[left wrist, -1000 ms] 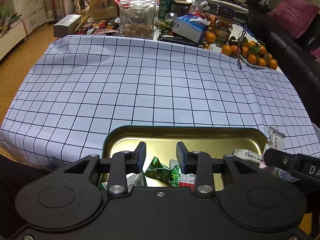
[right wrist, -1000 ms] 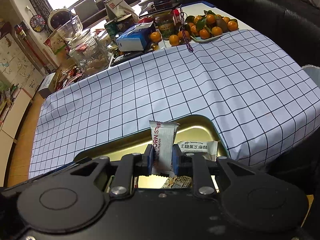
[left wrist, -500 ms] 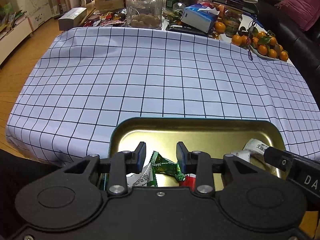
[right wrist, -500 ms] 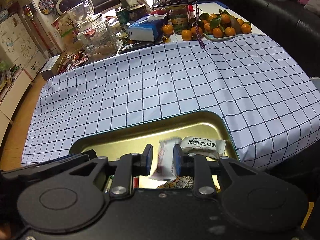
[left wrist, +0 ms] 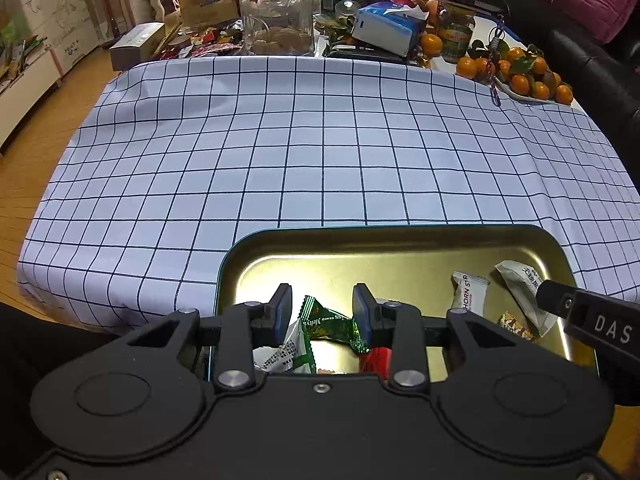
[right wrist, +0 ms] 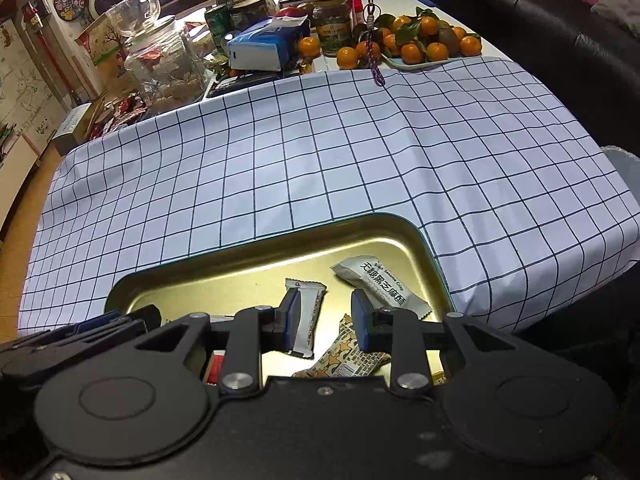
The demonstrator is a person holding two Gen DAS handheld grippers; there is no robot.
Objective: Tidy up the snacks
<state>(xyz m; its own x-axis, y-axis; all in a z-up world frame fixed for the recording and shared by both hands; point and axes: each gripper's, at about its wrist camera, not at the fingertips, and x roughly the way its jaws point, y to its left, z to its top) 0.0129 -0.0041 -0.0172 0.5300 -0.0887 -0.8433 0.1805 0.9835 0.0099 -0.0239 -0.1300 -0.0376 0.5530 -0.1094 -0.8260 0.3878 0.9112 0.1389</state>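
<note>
Hovering with jaws wide and empty, both the left gripper [left wrist: 321, 312] and right gripper [right wrist: 324, 316] overlook a gold metal tray [right wrist: 248, 264] holding every visible wrapped snack, so sorting looks nearly done.

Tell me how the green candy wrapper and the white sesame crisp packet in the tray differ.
The green candy wrapper is dark green and twisted at its ends; the white sesame crisp packet is pale, flat and crimp-sealed. The candy sits between the open left gripper fingers; the packet lies at the tray's right end. Both rest inside the tray.
</note>
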